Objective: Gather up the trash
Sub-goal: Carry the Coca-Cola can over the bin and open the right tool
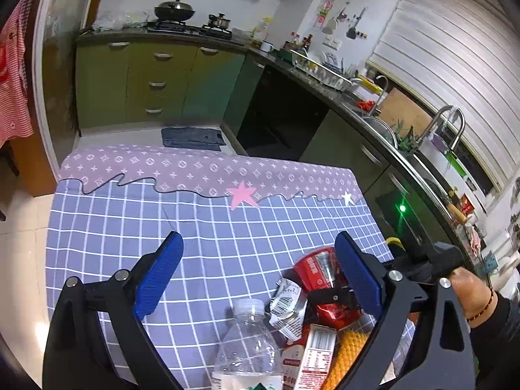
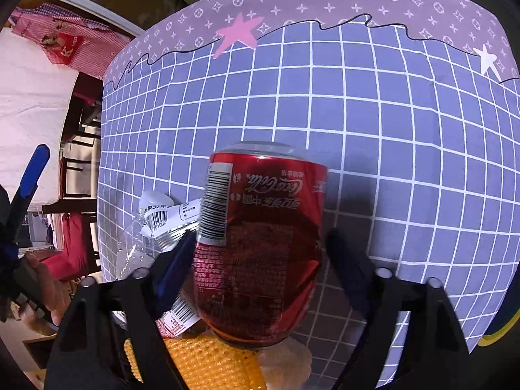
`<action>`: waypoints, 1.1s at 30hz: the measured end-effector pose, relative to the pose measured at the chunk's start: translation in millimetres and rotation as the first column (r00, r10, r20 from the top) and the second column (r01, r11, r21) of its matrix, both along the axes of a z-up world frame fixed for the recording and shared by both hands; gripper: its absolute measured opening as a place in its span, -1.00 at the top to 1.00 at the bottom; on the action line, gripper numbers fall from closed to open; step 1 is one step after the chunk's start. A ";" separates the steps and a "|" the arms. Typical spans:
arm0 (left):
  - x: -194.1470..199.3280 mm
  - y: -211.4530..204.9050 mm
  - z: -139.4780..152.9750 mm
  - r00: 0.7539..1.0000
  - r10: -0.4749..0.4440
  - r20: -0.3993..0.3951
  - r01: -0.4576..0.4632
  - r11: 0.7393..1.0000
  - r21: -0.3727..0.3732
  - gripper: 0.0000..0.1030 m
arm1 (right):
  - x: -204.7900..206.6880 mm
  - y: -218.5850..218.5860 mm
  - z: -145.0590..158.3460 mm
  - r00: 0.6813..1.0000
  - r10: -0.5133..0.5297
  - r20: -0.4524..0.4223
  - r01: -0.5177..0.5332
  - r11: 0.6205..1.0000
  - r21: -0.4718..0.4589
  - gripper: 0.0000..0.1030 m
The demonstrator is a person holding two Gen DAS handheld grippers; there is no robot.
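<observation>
A dented red Coca-Cola can (image 2: 260,243) lies between the fingers of my right gripper (image 2: 260,253), which is shut on it over a pile of trash. The can also shows in the left wrist view (image 1: 320,274). Beside it lie a clear plastic bottle (image 1: 250,341), a crumpled silver wrapper (image 1: 287,305), a red and white packet (image 1: 312,357) and a yellow bumpy sponge (image 1: 347,357). My left gripper (image 1: 256,269) is open and empty above the table, just left of the pile. The right gripper's black finger (image 1: 334,297) shows against the can.
The table wears a blue checked cloth (image 1: 130,227) with a purple patterned border at its far edge. Beyond it are green kitchen cabinets (image 1: 156,81), a stove with pots (image 1: 188,22) and a counter with a sink (image 1: 383,126) along the right.
</observation>
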State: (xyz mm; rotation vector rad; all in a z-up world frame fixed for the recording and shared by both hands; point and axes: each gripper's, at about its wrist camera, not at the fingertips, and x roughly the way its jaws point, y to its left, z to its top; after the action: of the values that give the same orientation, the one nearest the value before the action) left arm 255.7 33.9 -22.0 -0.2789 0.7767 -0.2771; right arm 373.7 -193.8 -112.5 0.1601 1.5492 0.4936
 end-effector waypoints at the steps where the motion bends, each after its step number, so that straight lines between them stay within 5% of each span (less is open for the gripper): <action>1: -0.1 1.4 -0.2 1.000 0.005 -0.001 -0.005 1.000 -0.001 -0.74 | -2.7 -1.4 0.5 1.000 0.000 0.003 0.000 1.000 -0.002 -0.34; 12: 1.5 2.4 -2.5 1.000 0.004 -0.009 -0.004 1.000 -0.001 -0.74 | -8.1 -44.0 34.7 0.993 -0.053 0.104 0.050 0.998 0.034 -0.33; 18: 3.5 -1.0 -6.6 1.000 -0.001 -0.021 0.002 1.000 0.009 -0.74 | -14.3 -130.6 69.6 0.965 -0.197 0.171 0.188 0.980 0.064 -0.33; 22: 3.9 -7.9 -8.9 0.999 -0.017 -0.029 0.017 1.000 0.024 -0.74 | -23.5 -222.8 76.5 0.913 -0.343 0.220 0.351 0.936 0.000 -0.33; 28: 2.5 -16.2 -9.4 0.999 -0.039 -0.030 0.041 0.998 0.039 -0.74 | -35.7 -339.6 33.2 0.826 -0.520 0.218 0.555 0.819 -0.148 -0.33; 33: 4.9 -19.1 -14.4 0.997 -0.049 -0.052 0.052 0.998 0.044 -0.75 | -32.1 -384.2 -21.5 0.792 -0.591 0.153 0.611 0.766 -0.201 -0.33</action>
State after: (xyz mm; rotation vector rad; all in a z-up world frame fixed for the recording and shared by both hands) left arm 260.6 14.7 -36.4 -0.2248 0.8405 -0.3005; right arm 341.6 -577.9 -134.0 0.4306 1.3664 -0.2029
